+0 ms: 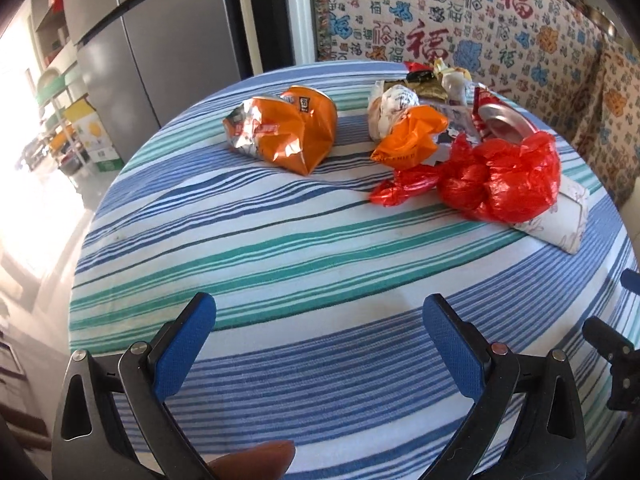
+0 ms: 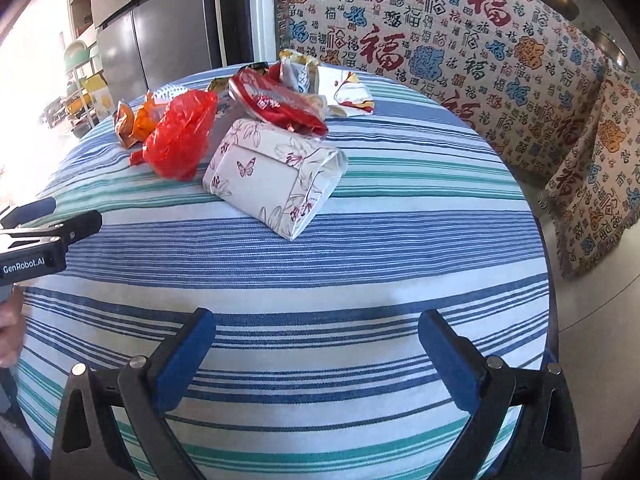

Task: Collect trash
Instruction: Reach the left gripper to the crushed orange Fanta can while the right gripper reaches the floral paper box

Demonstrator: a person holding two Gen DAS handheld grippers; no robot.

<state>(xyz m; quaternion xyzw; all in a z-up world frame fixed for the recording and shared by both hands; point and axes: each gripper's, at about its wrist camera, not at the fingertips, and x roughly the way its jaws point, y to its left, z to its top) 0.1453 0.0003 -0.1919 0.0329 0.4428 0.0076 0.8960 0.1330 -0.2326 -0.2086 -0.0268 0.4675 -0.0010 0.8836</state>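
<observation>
Both of my grippers hang low over the near edge of the round table (image 1: pixel 280 248), which wears a blue, teal and white striped cloth. Left gripper (image 1: pixel 320 320): jaws spread wide, blue pads apart, nothing between them. Right gripper (image 2: pixel 318 330): same, wide open and empty; its black body also shows at the right edge of the left view. The trash sits in the upper half of both frames, well apart from either gripper. Left view: a crumpled orange snack bag (image 1: pixel 286 134) lies alone at upper centre; to its right a cluster, with a small orange wrapper (image 1: pixel 410 140), a knotted red plastic bag (image 1: pixel 492 180), and a red packet with silver lining (image 1: pixel 500 120) just behind it. Right view: a folded white paper bag with butterfly and flower print (image 2: pixel 276 176) lies nearest at centre, touching the red plastic bag on its left. A patterned sofa throw (image 2: pixel 500 60) fills the upper right; a grey refrigerator (image 1: pixel 140 60) stands upper left.
</observation>
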